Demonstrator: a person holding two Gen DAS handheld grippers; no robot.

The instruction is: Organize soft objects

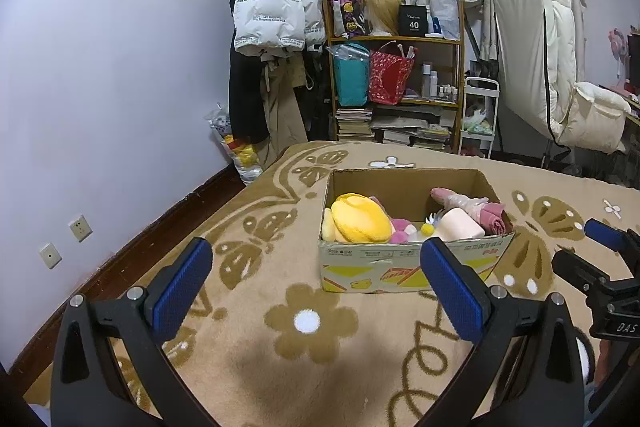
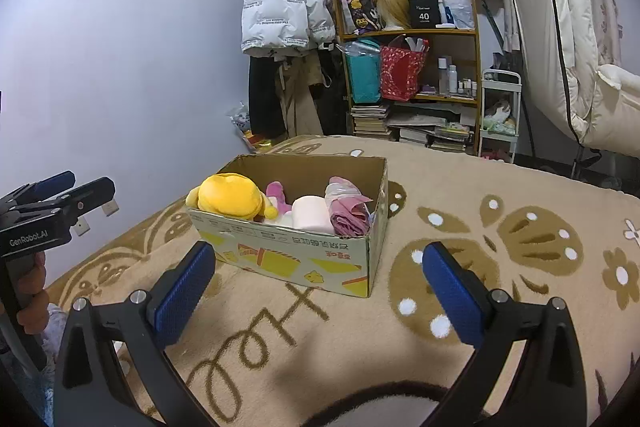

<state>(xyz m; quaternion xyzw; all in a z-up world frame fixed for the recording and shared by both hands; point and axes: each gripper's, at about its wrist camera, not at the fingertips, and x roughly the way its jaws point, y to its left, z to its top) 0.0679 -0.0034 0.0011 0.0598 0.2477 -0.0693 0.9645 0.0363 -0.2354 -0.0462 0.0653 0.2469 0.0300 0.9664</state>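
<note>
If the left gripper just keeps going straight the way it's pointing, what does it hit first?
Probably the cardboard box. The open left gripper aims over the blanket toward the box's near left corner, with nothing between. Depth is unclear; it could meet the blanket first.

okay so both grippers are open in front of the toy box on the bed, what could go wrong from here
The cardboard box sits on a soft blanket, so pulling a toy out could tip or drag it. The yellow plush bulges above the rim and looks too wide for a secure pinch. The left gripper and right gripper are close together and may collide over the box.
</note>
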